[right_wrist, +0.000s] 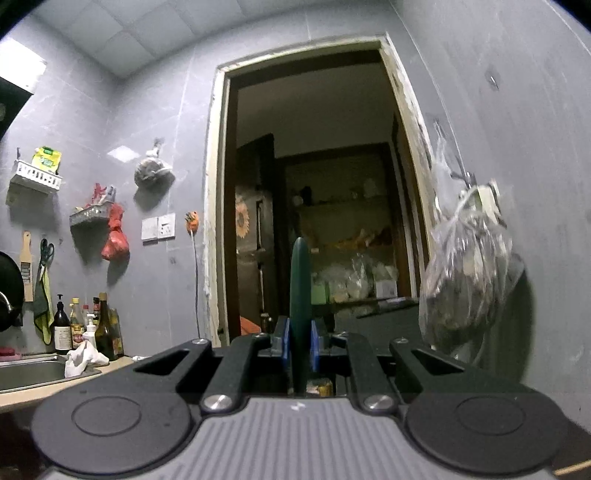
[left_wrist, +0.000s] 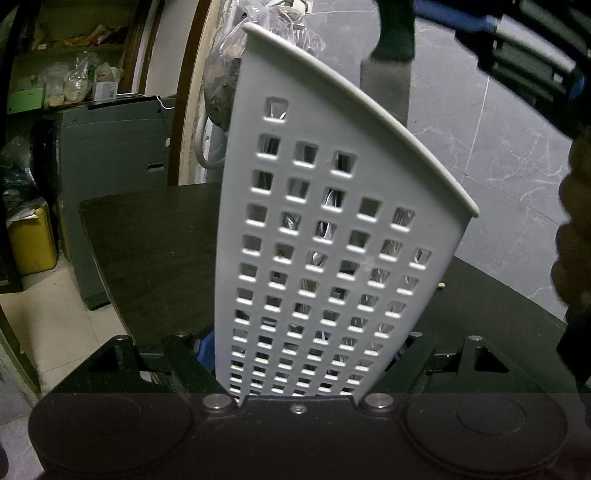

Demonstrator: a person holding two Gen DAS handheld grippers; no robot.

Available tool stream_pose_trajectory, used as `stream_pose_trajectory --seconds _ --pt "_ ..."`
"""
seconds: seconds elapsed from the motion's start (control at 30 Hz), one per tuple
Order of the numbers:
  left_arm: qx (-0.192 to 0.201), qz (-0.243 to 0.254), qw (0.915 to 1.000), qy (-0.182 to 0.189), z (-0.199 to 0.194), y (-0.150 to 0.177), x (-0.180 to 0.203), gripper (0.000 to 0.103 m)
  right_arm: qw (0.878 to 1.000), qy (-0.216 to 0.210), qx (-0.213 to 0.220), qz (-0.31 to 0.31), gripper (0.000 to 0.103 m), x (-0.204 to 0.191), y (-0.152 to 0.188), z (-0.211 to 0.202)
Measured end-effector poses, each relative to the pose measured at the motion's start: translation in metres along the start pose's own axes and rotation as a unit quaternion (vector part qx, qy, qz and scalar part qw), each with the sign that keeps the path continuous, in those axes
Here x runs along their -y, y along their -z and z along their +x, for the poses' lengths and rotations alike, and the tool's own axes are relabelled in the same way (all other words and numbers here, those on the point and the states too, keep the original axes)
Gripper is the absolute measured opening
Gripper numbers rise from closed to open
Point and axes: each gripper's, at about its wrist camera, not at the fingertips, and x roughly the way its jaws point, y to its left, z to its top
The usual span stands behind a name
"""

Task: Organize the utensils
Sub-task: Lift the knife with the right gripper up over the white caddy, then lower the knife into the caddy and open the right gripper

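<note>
A white perforated utensil holder (left_wrist: pixel 325 229) fills the left wrist view, tilted, with metal utensils glinting through its holes. My left gripper (left_wrist: pixel 306 350) is shut on its lower part; the fingers flank both sides. Above the holder's rim hangs a utensil with a dark green handle (left_wrist: pixel 395 33) and a flat grey blade (left_wrist: pixel 386 92), its lower end hidden behind the rim. My right gripper (left_wrist: pixel 454 16) holds it from the upper right. In the right wrist view the green handle (right_wrist: pixel 300 288) stands upright between the blue pads (right_wrist: pixel 283 343), with my right gripper (right_wrist: pixel 299 343) shut on it.
A dark wooden table (left_wrist: pixel 147 240) lies under the holder. A plastic bag (right_wrist: pixel 465 273) hangs on the grey tiled wall to the right of a doorway (right_wrist: pixel 314 184). A sink (right_wrist: pixel 33 373), bottles (right_wrist: pixel 103 328) and wall racks sit at the left. A grey cabinet (left_wrist: pixel 110 158) stands beyond the table.
</note>
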Motion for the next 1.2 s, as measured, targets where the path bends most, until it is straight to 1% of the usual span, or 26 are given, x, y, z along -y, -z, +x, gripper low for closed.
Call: stream_pose_trajectory --seconds 0.2,0.4,0.9,1.0,1.07,1.13,1.2 --pt "0.0 -0.001 1.0 0.0 0.0 0.0 0.0 0.081 1.0 0.002 -0.026 0.006 0.013 0.004 0.02 0.001" --pt "0.0 -0.001 1.0 -0.001 0.0 0.0 0.0 0.081 0.999 0.001 -0.044 -0.008 0.013 0.0 0.033 -0.005" --pt "0.001 -0.001 1.0 0.0 0.0 0.0 0.0 0.081 0.997 0.012 -0.078 -0.006 0.015 -0.001 0.048 -0.013" --pt "0.001 -0.001 1.0 0.0 0.0 0.0 0.0 0.081 0.996 0.014 -0.083 -0.008 0.018 -0.002 0.049 -0.014" --pt "0.001 -0.001 1.0 0.0 0.0 0.0 0.0 0.081 0.996 0.015 -0.087 -0.01 0.023 -0.002 0.05 -0.014" --pt "0.001 -0.001 1.0 0.0 0.0 0.0 0.0 0.081 0.996 0.015 -0.089 -0.014 0.037 -0.003 0.051 -0.016" --pt "0.001 -0.001 1.0 0.0 0.0 0.0 0.0 0.081 0.996 0.013 -0.09 -0.018 0.045 -0.005 0.052 -0.018"
